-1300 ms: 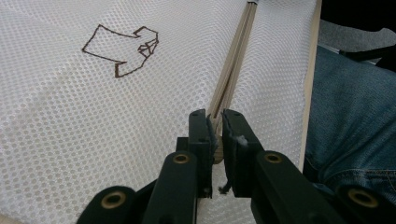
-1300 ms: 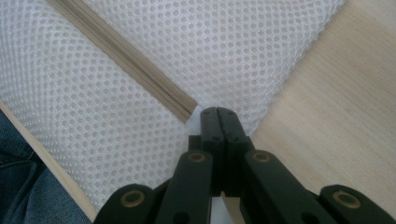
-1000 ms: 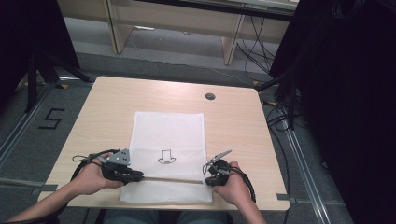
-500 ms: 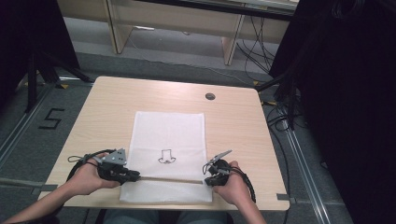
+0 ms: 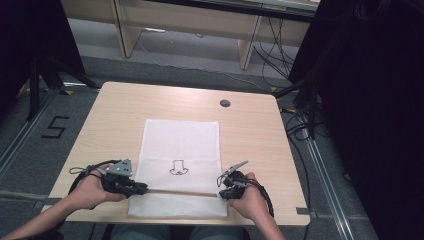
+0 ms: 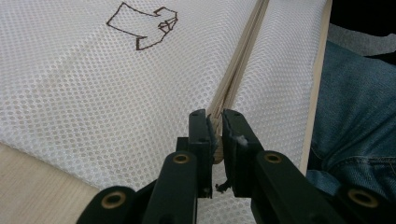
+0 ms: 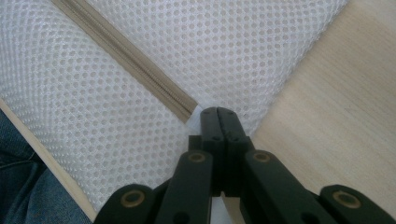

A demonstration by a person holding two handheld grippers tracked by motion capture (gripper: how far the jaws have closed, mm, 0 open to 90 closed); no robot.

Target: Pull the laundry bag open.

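Observation:
A white mesh bag (image 5: pixel 180 140) lies flat on the wooden table (image 5: pixel 115 115), with a small dark line drawing (image 5: pixel 179 168) printed on it. A beige zipper (image 5: pixel 180 192) runs across its near end. My left gripper (image 5: pixel 144 190) is at the zipper's left end; in the left gripper view its jaws (image 6: pixel 218 126) pinch the end of the zipper (image 6: pixel 238 65). My right gripper (image 5: pixel 220 194) is at the zipper's right end. In the right gripper view its jaws (image 7: pixel 217 114) are shut on the bag's mesh edge, just past the zipper (image 7: pixel 126 56).
A dark round grommet (image 5: pixel 225 103) sits in the table top at the back right. The table's near edge (image 6: pixel 317 84) runs close below the bag, with the person's jeans (image 6: pixel 355 102) beyond it. Bare wood (image 7: pixel 327 107) lies right of the bag.

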